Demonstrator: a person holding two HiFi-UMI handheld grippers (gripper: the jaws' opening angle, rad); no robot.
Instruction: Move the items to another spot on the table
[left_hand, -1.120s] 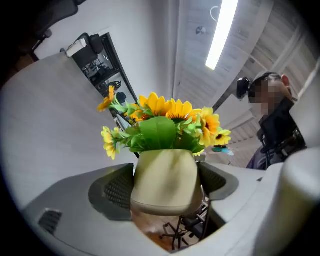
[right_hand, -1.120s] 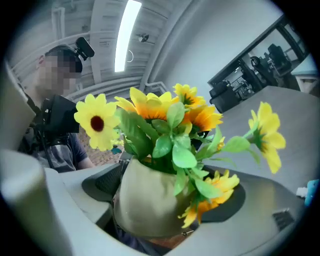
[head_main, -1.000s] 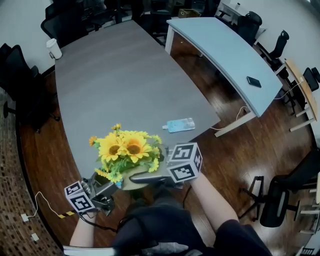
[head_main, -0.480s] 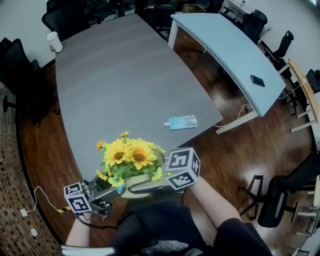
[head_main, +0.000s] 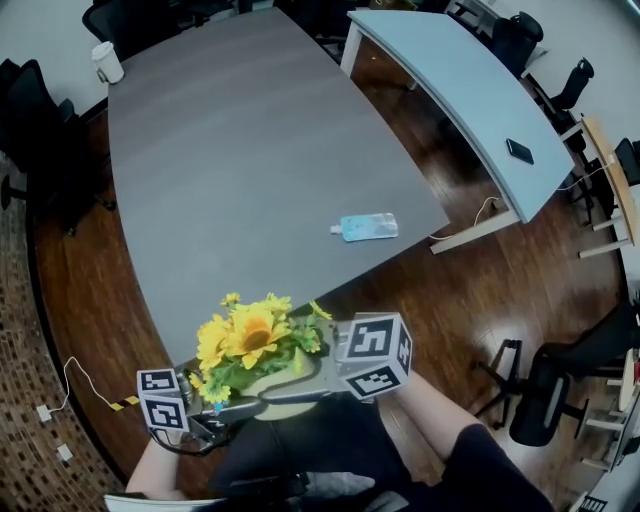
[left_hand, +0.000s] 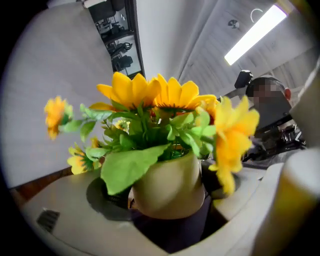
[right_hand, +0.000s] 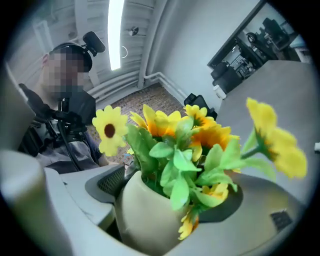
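- Seen in the head view alone: grey table (head_main: 250, 150), bottle (head_main: 365, 227) lying flat near its right edge, cup (head_main: 106, 62) at the far left corner, phone (head_main: 519, 151) on a second, pale blue table (head_main: 450, 90).
- Seen in the gripper views alone: wall of the pot (left_hand: 167, 187) up close between the pads, ceiling light (left_hand: 255, 32), person (right_hand: 60, 130) behind the blooms.
- Grasped by the left gripper (left_hand: 165, 200) from the person's left: the pot, filling the gap between jaws spread at their widest and just opened a little further.
- Clasped by the right gripper (right_hand: 172, 195) from the opposite side: the same pot, between jaws that have just been closing slightly; tilted in that view.
- Held in the air between both grippers, just off the table's near edge, close to the person's torso, well apart from the bottle.
- Cream and round, holding flowers (head_main: 250, 335): yellow sunflowers and green leaves spilling over the rim, covering part of the right gripper's far pad.
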